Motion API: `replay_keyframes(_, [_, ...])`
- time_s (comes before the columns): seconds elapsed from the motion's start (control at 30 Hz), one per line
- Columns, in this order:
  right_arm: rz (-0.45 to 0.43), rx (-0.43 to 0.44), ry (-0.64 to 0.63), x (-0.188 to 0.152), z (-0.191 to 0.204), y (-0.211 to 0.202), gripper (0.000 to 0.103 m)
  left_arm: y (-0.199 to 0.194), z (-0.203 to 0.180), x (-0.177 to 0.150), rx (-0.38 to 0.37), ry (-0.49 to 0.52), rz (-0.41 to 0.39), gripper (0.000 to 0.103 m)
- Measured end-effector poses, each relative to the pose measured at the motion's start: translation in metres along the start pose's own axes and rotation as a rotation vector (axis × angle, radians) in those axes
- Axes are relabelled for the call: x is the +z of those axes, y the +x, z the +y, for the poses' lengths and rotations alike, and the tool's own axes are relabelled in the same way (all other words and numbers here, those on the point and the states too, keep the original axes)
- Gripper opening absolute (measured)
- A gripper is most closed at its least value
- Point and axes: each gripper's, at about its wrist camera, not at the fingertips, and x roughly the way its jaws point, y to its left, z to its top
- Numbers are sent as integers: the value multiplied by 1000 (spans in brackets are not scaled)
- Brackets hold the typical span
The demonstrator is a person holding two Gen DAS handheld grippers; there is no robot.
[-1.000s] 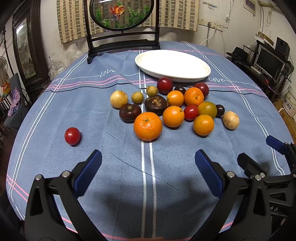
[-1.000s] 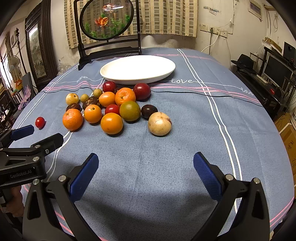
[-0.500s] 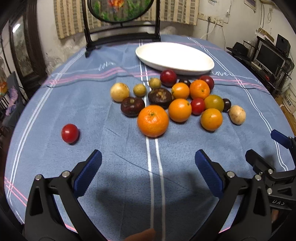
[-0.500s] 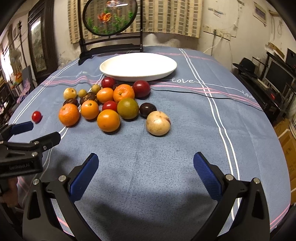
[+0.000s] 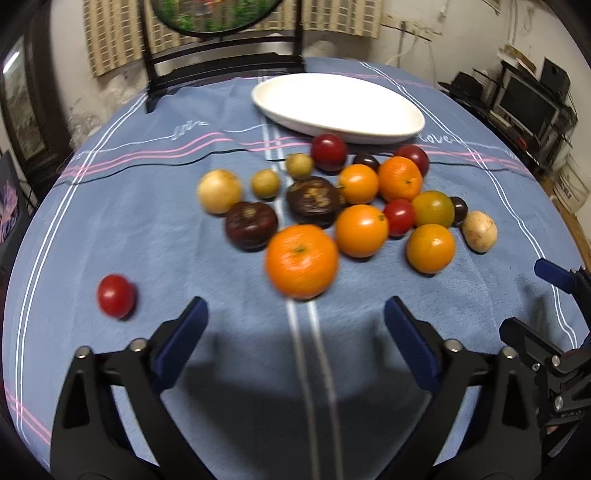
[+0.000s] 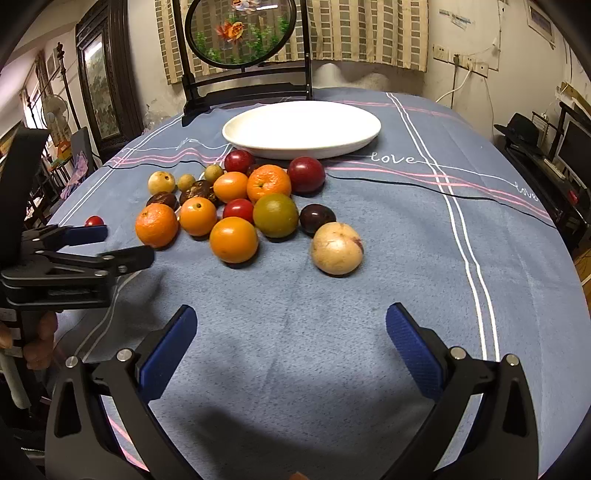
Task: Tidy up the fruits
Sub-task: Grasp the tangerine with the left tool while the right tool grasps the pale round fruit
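The left tongs, wide but just narrowing, are aimed at the near orange: firm, round, easily rolled; its widest middle is best gripped. The right tongs are held wide, empty.

Dim indoor light, fisheye-bent edges (left view motion-blurred), soft foreground shadows.

Lived-in home dining room: round table under a blue striped tablecloth with "love" stitched on it, white plate and loose fruit on top. Goldfish screen on a dark wood stand, framed picture, checked curtains. Cluttered monitor shelf along the side wall.
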Motion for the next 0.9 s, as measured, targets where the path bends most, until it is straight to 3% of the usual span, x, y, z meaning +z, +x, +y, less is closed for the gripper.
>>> replay_keyframes(0.1, [-1, 1, 5, 1, -4, 1, 102, 10, -4, 6, -13, 1, 25, 76])
replay_keyframes(0.17, [-2, -3, 9, 2, -7, 1, 102, 18, -5, 9, -26, -5, 42, 58])
replay_keyframes(0.27, [1, -14, 15, 4, -13, 2, 102, 24, -4, 14, 9, -14, 39, 44])
replay_keyframes(0.47, [24, -44, -5, 16, -26, 11, 100, 26, 1, 18, -12, -18, 22, 43])
replay_keyframes(0.57, [54, -59, -35, 26, -26, 22, 82, 26, 3, 19, -25, -24, 22, 43])
replay_keyframes(0.67, [103, -81, -67, 34, -22, 40, 76, 27, 3, 19, -27, -25, 23, 43])
replay_keyframes(0.73, [114, -72, -79, 39, -21, 48, 66, 28, 2, 19, -23, -21, 21, 44])
replay_keyframes(0.8, [147, -61, -65, 41, -24, 60, 41, 30, 2, 20, -22, -23, 27, 44])
replay_keyframes(0.9, [135, -40, -29, 42, -30, 62, 39, 34, 1, 22, -19, -25, 32, 44])
